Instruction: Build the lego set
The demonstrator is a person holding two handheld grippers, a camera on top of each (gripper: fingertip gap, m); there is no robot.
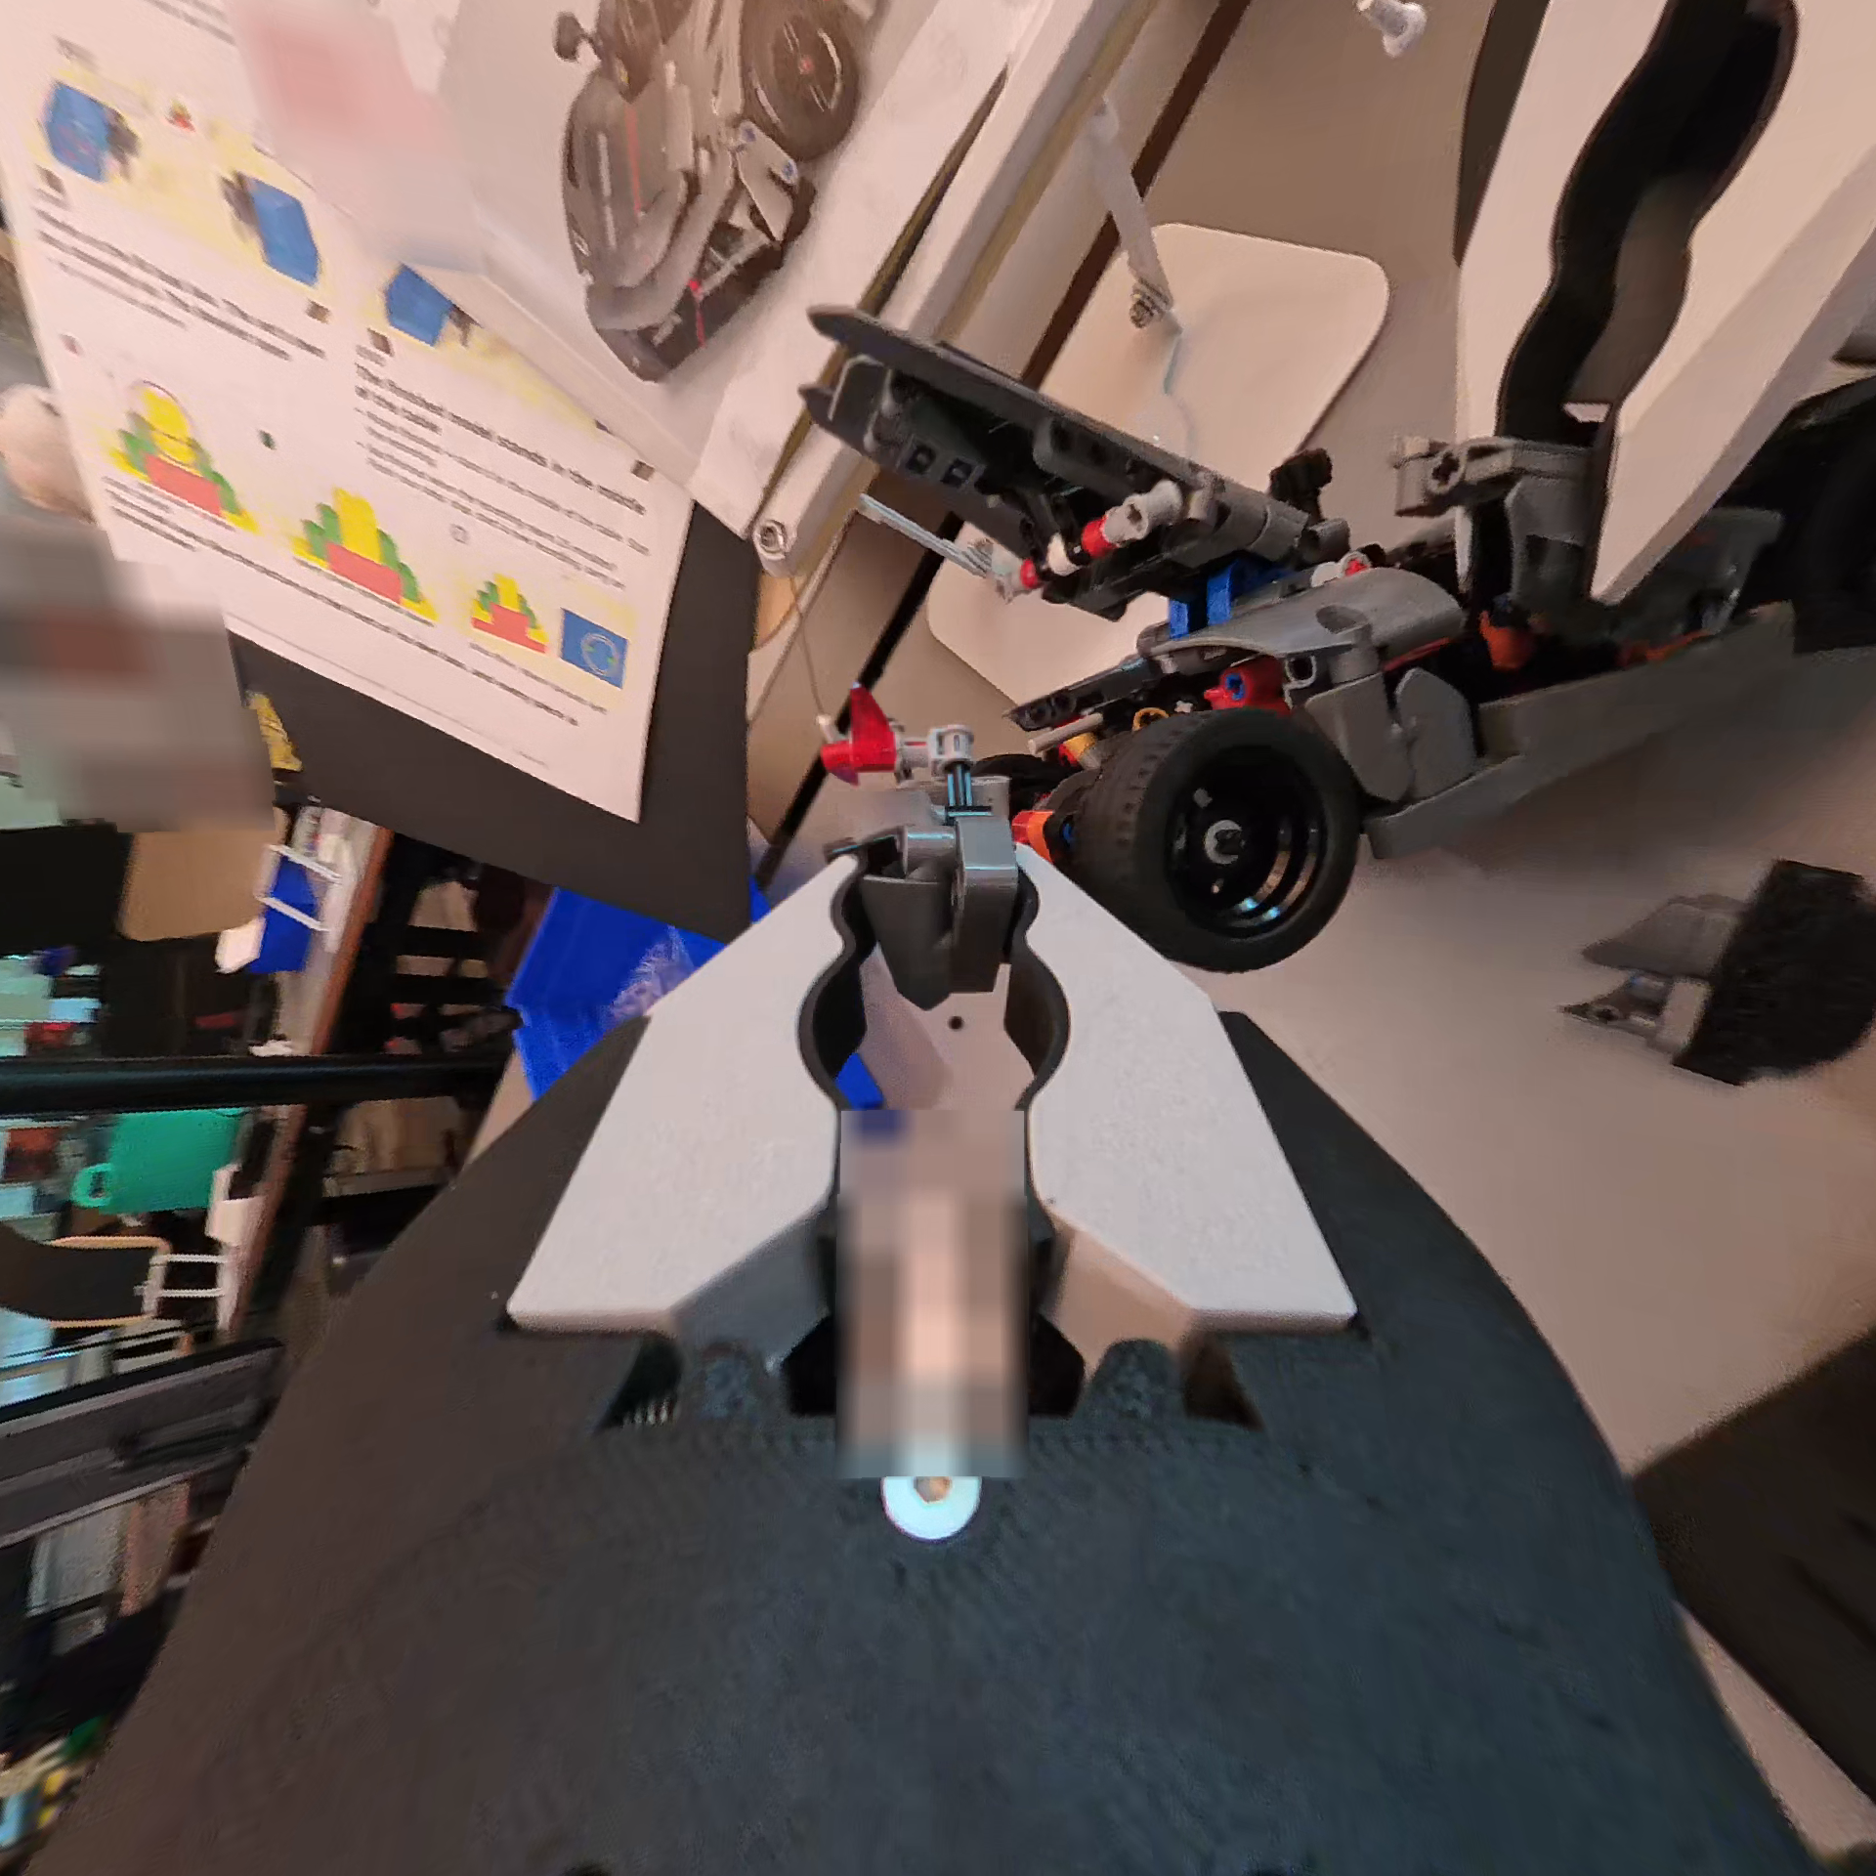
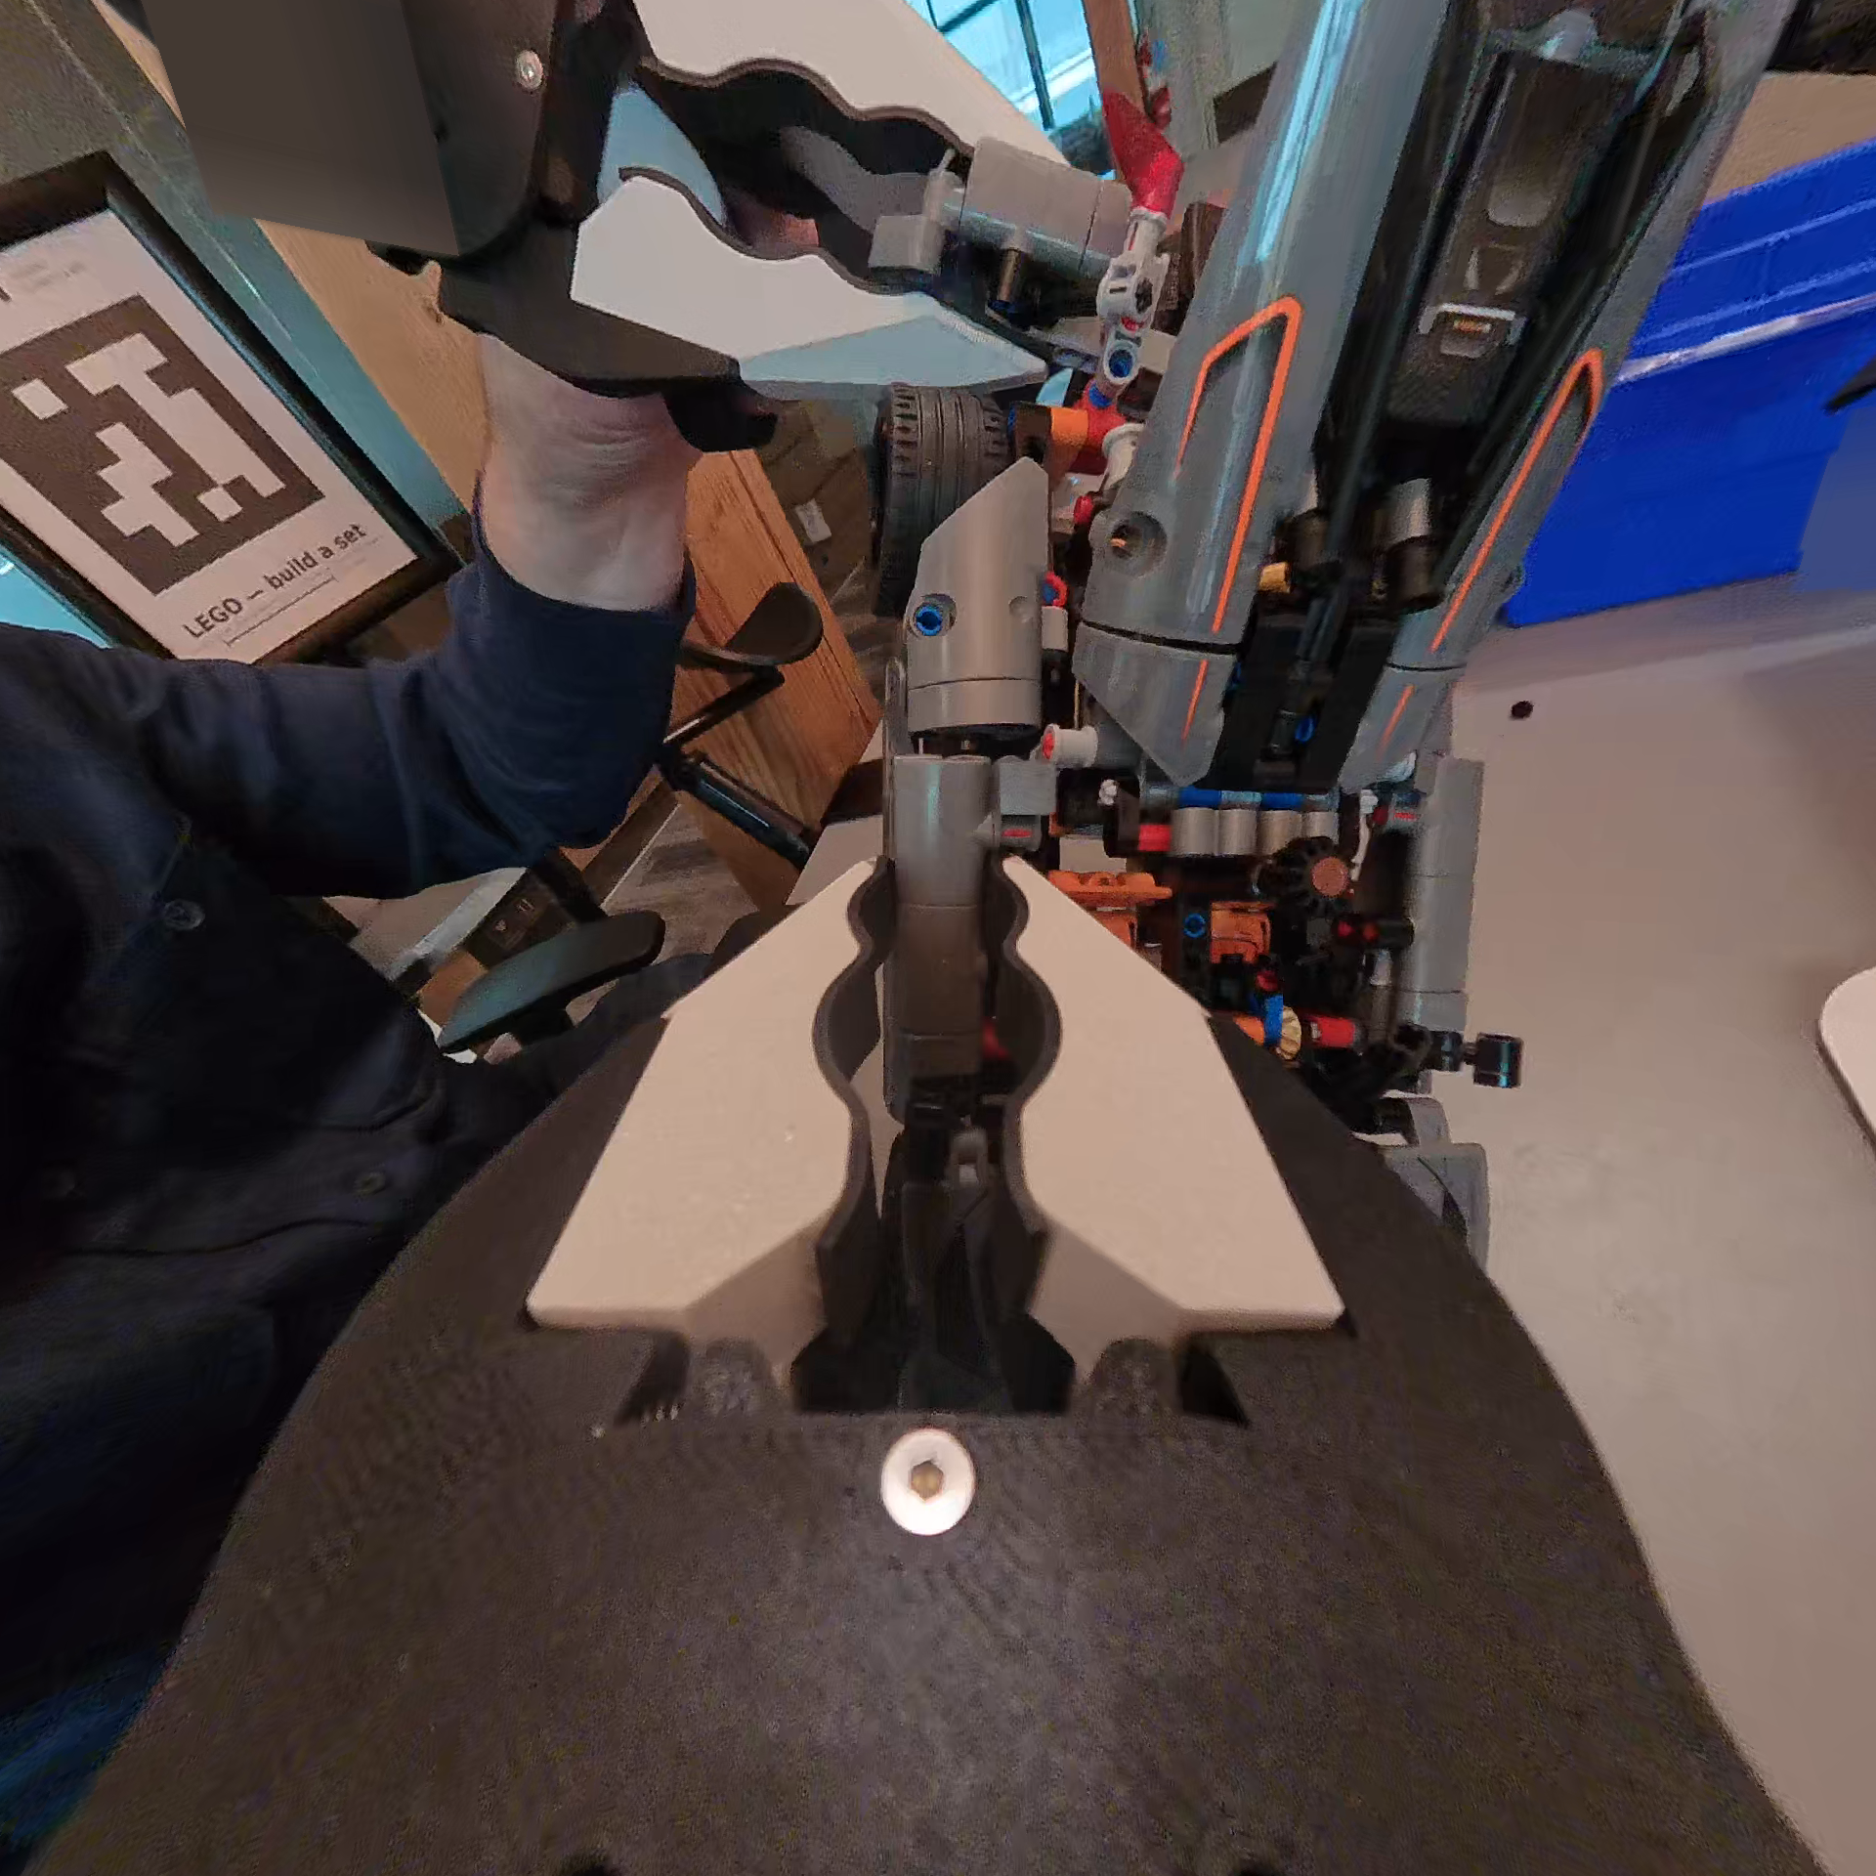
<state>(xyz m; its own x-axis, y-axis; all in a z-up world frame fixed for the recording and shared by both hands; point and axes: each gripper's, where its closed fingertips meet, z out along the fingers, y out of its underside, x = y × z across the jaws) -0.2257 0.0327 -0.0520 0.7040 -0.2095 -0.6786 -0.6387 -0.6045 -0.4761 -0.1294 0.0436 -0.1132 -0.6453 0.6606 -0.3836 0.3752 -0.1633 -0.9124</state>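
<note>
Through my left wrist view, my left gripper clamps a small dark-grey plastic sub-assembly just beside the grey Lego car. Through my right wrist view, my right gripper grips the car's grey side beam, steadying it; next I'd judge careful alignment and pressing on.

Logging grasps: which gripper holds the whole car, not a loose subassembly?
The right gripper: it clamps the car. The left gripper holds a small separate grey piece.
</note>
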